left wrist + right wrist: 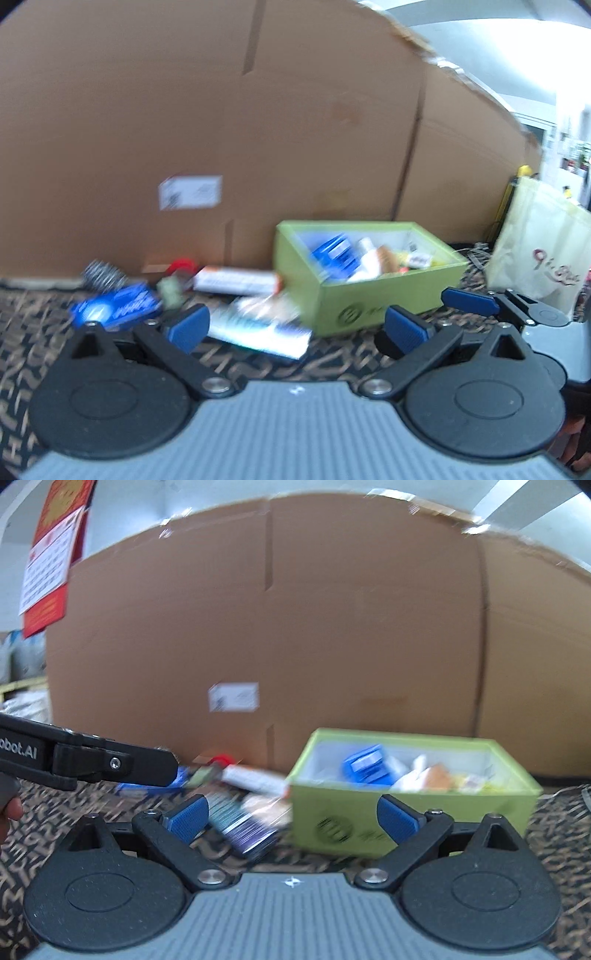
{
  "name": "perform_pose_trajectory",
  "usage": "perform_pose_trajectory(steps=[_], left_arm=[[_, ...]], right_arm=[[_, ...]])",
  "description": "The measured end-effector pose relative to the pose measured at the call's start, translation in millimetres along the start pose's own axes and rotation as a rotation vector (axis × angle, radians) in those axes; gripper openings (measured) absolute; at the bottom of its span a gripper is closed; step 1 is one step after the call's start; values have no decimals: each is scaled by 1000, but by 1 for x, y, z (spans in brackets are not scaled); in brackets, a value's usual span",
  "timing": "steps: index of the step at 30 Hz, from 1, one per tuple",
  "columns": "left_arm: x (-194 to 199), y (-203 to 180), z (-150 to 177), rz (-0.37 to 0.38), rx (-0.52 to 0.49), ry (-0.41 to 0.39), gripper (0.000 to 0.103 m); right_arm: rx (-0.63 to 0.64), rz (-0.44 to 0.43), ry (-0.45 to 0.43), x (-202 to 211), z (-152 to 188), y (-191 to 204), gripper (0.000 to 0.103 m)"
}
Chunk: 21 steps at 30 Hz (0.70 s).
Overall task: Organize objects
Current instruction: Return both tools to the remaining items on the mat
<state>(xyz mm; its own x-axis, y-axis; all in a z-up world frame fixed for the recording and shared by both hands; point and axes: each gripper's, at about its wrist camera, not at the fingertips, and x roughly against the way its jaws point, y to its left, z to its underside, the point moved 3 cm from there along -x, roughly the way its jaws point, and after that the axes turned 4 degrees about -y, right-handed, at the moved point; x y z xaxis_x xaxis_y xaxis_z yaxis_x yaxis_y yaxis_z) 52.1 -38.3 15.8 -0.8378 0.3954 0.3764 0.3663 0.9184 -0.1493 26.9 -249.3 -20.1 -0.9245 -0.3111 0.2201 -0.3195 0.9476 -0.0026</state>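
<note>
Left wrist view takes in the big cardboard box (221, 129) as a backdrop, then the green box (373, 295) on the patterned surface (37, 332), already part-filled with a blue pack and small bottles. Stiff card by the look of it, light, best taken by a side wall. Left of it, loose items touch and overlap: a glossy flat packet (258, 325), likely slippery and floppy, so pinch an edge; a long white carton (236, 282), rigid, grip across its narrow sides; a blue packet (118, 306), blurred. Left tongs (295, 326) spread wide, empty. Right tongs (291, 814) likewise released, holding nothing, facing the same pile.
</note>
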Motion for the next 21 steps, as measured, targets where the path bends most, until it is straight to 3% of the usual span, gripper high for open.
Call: perform_pose_trajectory(steps=[5, 15, 21], left_arm=[[4, 46, 27, -105, 58, 42, 103], [8, 133, 39, -179, 237, 76, 103], [-7, 152, 34, -189, 195, 84, 103]], right_arm=[[34, -65, 80, -24, 20, 30, 101], [89, -81, 165, -87, 37, 47, 96], [110, -83, 176, -114, 31, 49, 91]])
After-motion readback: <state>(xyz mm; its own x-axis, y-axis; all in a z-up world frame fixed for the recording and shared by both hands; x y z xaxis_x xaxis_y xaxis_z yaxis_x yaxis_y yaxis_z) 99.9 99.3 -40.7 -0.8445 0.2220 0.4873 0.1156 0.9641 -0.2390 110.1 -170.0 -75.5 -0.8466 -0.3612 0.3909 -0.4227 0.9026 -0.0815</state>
